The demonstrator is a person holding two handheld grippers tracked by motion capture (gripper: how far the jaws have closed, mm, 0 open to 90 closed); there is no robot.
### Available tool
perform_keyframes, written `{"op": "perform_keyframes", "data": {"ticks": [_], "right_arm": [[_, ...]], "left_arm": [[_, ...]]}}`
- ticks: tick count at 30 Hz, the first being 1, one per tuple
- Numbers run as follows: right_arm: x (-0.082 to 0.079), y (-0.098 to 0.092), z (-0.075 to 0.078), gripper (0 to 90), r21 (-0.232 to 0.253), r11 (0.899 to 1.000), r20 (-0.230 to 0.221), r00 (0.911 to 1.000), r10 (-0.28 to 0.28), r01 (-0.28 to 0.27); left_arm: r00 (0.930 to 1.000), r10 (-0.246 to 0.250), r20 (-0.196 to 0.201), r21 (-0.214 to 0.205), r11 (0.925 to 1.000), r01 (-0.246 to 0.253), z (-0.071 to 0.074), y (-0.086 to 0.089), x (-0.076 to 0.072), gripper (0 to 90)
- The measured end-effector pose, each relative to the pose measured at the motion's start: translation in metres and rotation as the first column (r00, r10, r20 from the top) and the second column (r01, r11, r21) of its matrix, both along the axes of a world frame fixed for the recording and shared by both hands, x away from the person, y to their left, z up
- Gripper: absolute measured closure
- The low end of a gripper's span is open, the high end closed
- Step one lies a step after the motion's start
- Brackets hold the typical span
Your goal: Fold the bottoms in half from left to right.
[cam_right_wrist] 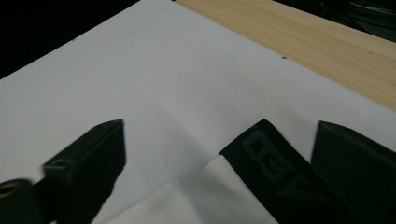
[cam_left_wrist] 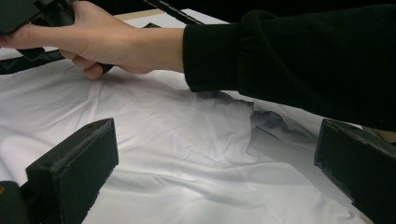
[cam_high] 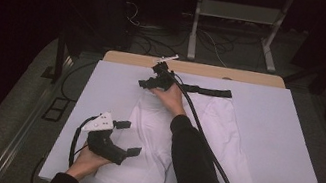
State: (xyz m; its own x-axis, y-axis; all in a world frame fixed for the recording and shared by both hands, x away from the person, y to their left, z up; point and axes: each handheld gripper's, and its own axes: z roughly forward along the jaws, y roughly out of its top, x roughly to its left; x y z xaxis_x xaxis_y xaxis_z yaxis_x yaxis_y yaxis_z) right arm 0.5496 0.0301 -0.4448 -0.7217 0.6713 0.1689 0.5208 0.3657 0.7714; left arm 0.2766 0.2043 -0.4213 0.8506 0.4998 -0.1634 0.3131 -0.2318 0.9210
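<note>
White-covered table [cam_high: 293, 145], white garment [cam_high: 222, 147] spread at its middle. Right gripper [cam_high: 155, 81] stretched far forward, jaws apart around black waistband [cam_right_wrist: 280, 172]. Left gripper [cam_high: 128, 138] near front edge, gaping, empty.

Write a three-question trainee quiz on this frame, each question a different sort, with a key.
1. True or false: the right gripper is shut on the black waistband.
2. Which end of the white garment does the right gripper hover at? A) the waistband end B) the hem nearest the person C) off the table
3. Fill in: the left gripper is held wide ____ over the garment's near left part.

Key: 1 false, its fingers stand apart with the waistband's corner between them; 2 A; 3 open.
</note>
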Motion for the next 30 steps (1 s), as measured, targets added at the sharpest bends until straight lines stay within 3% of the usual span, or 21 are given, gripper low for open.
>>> {"op": "perform_keyframes", "data": {"ticks": [2,3,6,10,13,17,21,26,28,30], "right_arm": [[0.0,0.0,0.0,7.4,-0.003,1.0,0.004,1.0,-0.006,0.006],[0.0,0.001,-0.001,15.7,0.014,1.0,-0.003,1.0,-0.002,0.002],[0.0,0.001,-0.002,17.6,0.01,1.0,-0.006,1.0,-0.006,0.006],[0.0,0.002,-0.003,28.3,0.002,1.0,-0.005,0.9998,-0.017,0.017],[0.0,0.005,-0.007,39.8,-0.025,0.999,-0.008,0.9997,-0.023,0.023],[0.0,0.005,-0.011,47.6,-0.043,0.998,-0.013,0.9991,-0.041,0.04],[0.0,0.007,-0.011,51.8,-0.038,0.998,-0.01,0.9984,-0.056,0.056],[-0.001,0.013,-0.011,56.3,-0.073,0.994,-0.002,0.9962,-0.087,0.086],[-0.004,0.019,-0.012,60.7,-0.099,0.987,0.031,0.9919,-0.123,0.125],[-0.005,0.021,-0.012,63.0,-0.12,0.984,0.045,0.9912,-0.125,0.129]], "left_arm": [[1.0,-0.001,0.0,0.0,1.0,0.001,0.0,0.0,0.0,0.0],[1.0,-0.001,0.001,0.001,1.0,0.001,0.0,0.0,0.0,0.0],[1.0,0.001,0.002,-0.001,1.0,-0.001,0.0,0.0,0.0,0.0],[1.0,0.001,0.002,0.0,1.0,-0.001,0.0,0.0,0.0,0.0],[1.0,0.002,0.002,0.0,1.0,-0.002,0.0,0.001,0.0,0.0],[1.0,0.007,0.003,-0.003,1.0,-0.007,0.0,0.002,0.0,0.0],[1.0,0.008,0.004,-0.002,1.0,-0.008,0.001,0.002,0.0,0.0],[0.9999,0.012,0.004,0.005,0.9999,-0.012,0.0,0.002,0.001,0.0],[0.9998,0.019,0.001,0.009,0.9998,-0.019,0.001,0.003,0.001,0.0],[0.9998,0.021,0.003,0.005,0.9998,-0.022,0.001,0.004,0.001,0.0]]}}
